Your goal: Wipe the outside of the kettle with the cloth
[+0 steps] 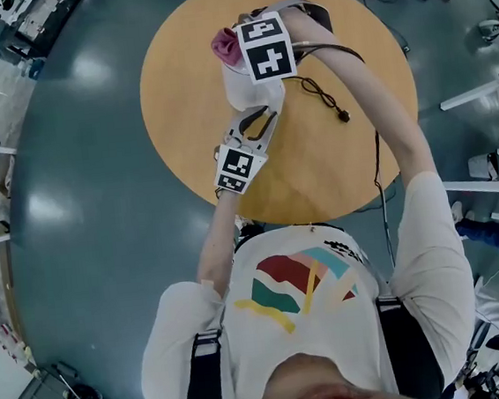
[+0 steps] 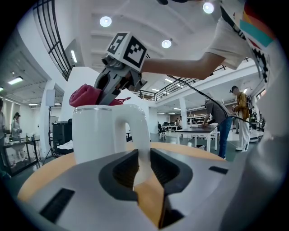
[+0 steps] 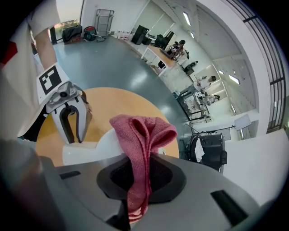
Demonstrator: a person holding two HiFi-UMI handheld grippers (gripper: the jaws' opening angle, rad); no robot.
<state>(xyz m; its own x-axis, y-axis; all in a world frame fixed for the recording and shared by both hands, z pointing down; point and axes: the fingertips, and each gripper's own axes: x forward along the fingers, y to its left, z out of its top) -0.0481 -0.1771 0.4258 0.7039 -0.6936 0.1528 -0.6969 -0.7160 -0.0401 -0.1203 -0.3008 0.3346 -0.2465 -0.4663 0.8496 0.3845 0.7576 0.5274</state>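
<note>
Now the white kettle is standing upright on the round wooden table; the left gripper is squeezing its jaws on the kettle's handle, on the side nearest the person; the right gripper is pinching the pink cloth tight between its jaws and is holding it by the kettle's top edge, on the side away from the handle; a black cord is lying just beside the kettle.

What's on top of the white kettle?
A pink cloth, pinched in the right gripper, sits over the top rim of the kettle. Cloth and gripper cover the top, so a lid or opening cannot be seen.
</note>
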